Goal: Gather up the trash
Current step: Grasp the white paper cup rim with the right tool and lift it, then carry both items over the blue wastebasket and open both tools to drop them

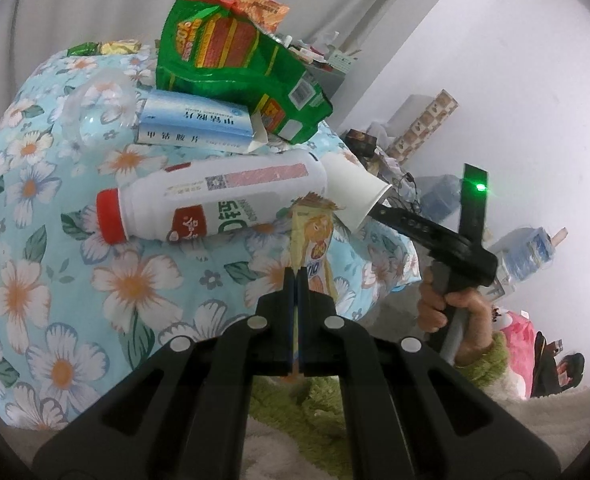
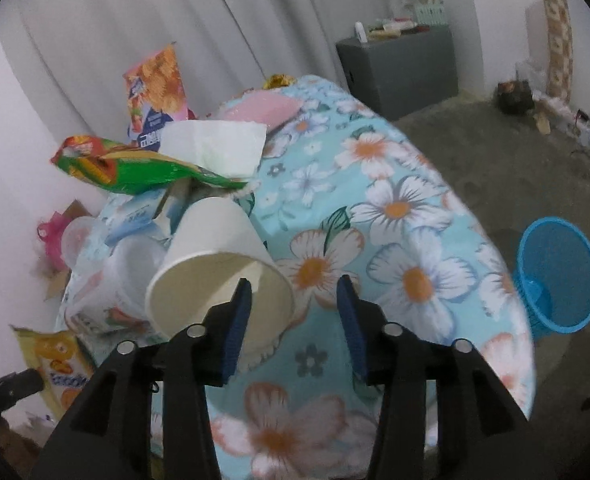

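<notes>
A yellow snack wrapper [image 1: 313, 240] is pinched flat in the left gripper [image 1: 297, 280], ready for binning. Beside the paper cup [image 2: 215, 264], the right gripper [image 2: 295, 312] is held partly open, one finger [image 2: 239, 320] inside the rim, nothing clamped. Beyond the cup, a blue bin [image 2: 559, 276] is seen on the floor.

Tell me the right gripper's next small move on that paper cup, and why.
Probably close the right gripper on the paper cup's rim: its jaws stand open, one finger already inside the cup's mouth, nothing gripped yet. The blue bin waits on the floor.
</notes>
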`<state>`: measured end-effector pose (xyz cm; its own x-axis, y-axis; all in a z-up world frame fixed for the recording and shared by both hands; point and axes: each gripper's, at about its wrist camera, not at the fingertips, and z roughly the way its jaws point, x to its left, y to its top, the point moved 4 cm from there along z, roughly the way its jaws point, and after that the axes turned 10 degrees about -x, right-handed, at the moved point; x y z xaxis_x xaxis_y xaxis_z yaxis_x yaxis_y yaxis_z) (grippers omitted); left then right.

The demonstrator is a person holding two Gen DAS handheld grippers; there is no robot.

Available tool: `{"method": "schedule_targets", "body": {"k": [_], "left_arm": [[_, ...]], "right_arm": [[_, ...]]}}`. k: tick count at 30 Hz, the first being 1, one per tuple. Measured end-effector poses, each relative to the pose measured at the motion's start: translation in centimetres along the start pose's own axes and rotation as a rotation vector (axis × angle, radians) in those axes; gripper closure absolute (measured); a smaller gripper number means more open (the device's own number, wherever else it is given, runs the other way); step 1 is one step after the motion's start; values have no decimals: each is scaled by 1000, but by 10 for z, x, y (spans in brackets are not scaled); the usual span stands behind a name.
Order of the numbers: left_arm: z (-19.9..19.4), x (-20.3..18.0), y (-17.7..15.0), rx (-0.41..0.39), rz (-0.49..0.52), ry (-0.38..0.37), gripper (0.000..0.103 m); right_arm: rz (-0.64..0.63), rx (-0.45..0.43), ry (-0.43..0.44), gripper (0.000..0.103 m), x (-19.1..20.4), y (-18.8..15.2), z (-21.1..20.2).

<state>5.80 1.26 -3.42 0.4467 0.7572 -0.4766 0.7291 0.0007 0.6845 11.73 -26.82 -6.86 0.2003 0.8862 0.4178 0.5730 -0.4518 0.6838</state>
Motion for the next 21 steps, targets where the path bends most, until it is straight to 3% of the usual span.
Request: {"method": "schedule_targets", "body": {"k": [1, 5, 14, 21], "left_arm": [[0, -2, 2, -2, 6, -1, 103], [-3, -13, 12, -23, 38, -14, 103], [14, -57, 36, -20, 143, -97, 103], [59, -120, 63, 12, 220, -215, 103]], "right_arm": [[19, 1, 15, 92, -1, 1, 0], [13, -42, 17, 99, 1, 5, -14], [40, -179, -44, 100, -25, 28, -79], [132, -283, -158, 100, -88, 45, -129]]}}
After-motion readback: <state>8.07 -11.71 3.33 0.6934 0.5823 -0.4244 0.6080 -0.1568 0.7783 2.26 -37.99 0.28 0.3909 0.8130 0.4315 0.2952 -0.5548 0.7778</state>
